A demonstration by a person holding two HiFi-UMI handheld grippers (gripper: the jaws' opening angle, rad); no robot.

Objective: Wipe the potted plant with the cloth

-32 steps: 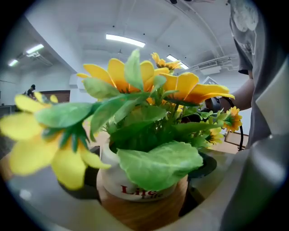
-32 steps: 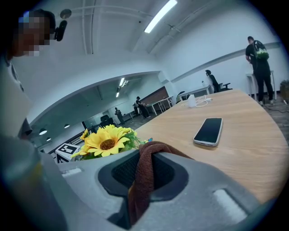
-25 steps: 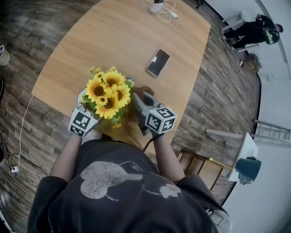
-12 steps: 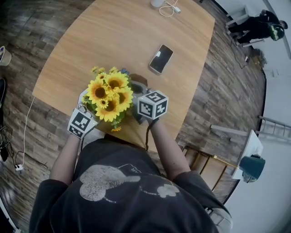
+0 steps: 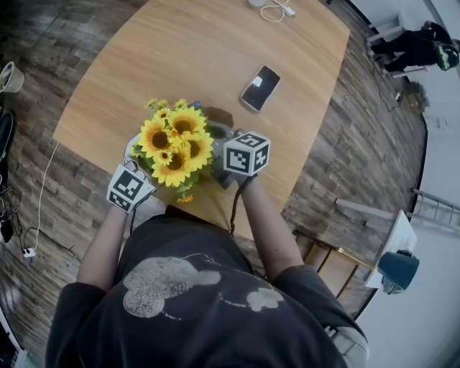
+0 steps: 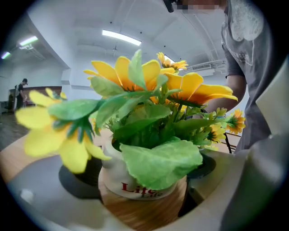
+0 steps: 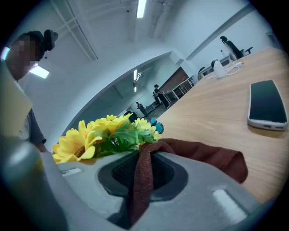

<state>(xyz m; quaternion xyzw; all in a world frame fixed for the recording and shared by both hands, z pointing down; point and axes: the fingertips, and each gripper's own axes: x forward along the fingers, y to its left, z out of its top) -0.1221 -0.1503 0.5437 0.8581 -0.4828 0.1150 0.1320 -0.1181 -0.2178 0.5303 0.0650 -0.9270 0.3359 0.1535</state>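
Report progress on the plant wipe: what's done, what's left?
Done: the cloth is clamped in the right hand-held gripper, and the left hand-held gripper grips the pot. In hand: the cloth sits beside the sunflowers; contact is unclear. Left, probably: wiping the leaves and pot.

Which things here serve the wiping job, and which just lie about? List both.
Job: plant, held by the left gripper; cloth, held by the right gripper.
Lying about: phone, white cable, both on the table.
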